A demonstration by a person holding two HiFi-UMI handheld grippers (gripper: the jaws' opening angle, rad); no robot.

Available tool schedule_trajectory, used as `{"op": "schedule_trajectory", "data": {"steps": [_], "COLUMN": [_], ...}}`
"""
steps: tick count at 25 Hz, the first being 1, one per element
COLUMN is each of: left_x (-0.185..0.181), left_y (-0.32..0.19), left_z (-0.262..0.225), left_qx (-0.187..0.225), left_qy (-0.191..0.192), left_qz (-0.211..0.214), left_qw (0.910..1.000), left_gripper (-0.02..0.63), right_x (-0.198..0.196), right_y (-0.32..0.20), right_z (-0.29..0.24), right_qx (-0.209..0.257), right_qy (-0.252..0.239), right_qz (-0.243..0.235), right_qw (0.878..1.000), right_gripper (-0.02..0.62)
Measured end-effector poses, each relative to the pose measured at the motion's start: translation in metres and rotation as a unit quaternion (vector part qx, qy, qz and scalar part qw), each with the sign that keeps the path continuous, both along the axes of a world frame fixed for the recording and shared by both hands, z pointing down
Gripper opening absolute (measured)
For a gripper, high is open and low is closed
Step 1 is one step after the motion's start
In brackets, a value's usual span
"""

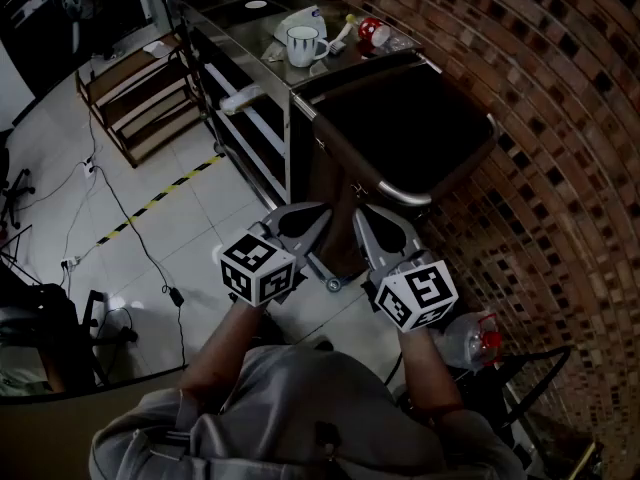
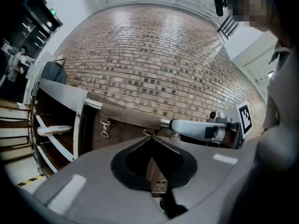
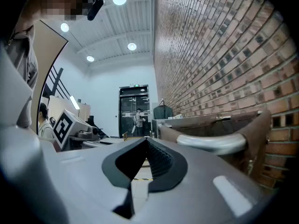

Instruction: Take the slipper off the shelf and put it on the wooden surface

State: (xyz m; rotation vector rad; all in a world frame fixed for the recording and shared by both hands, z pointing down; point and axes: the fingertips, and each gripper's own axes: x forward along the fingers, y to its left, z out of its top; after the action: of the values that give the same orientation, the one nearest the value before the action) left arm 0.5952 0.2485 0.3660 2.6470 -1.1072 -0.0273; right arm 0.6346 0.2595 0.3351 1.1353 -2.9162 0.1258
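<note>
In the head view we hold both tongs level and side by side, just in front of a dark fabric cart with a metal rim. The left tongs and right tongs point forward, and we judge this a ready pose before any reach. The slipper, a pale long shape, lies on a shelf of the metal rack below the bench, where a white mug stands. It is well apart from both tongs. Farther left stands a low wooden rack, which we take for the wooden surface it must go to.

In the left gripper view the left tongs are pressed together at the tips with nothing between them. The slipper shows at the left on its shelf, toe outward, so we judge it easy to pinch from the open side. The right tongs pass across just beyond.

In the right gripper view the right tongs are likewise closed and empty, aimed down the room beside the brick wall, with the cart's rail close at the right. No slipper shows here.
</note>
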Motion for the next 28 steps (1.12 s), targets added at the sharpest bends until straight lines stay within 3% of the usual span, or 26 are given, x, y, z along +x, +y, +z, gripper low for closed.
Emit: {"op": "schedule_trajectory", "data": {"steps": [9, 19, 28], "left_x": [-0.124, -0.285, -0.41], "left_y": [-0.031, -0.085, -0.113], "left_z": [0.004, 0.016, 0.014], "left_qx": [0.001, -0.004, -0.006], "left_qy": [0.004, 0.014, 0.001], "left_qz": [-0.078, -0.17, -0.22], "left_qw": [0.9969, 0.9853, 0.9756], "left_gripper": [0.005, 0.005, 0.005], "right_x": [-0.114, -0.266, -0.4], "right_y": [-0.038, -0.11, -0.154], "right_z": [0.005, 0.025, 0.012], "right_qx": [0.0, -0.011, -0.003], "right_qy": [0.008, 0.018, 0.01], "right_qz": [-0.063, -0.134, -0.184], "right_qw": [0.998, 0.991, 0.983], "right_gripper": [0.0, 0.0, 0.0]}}
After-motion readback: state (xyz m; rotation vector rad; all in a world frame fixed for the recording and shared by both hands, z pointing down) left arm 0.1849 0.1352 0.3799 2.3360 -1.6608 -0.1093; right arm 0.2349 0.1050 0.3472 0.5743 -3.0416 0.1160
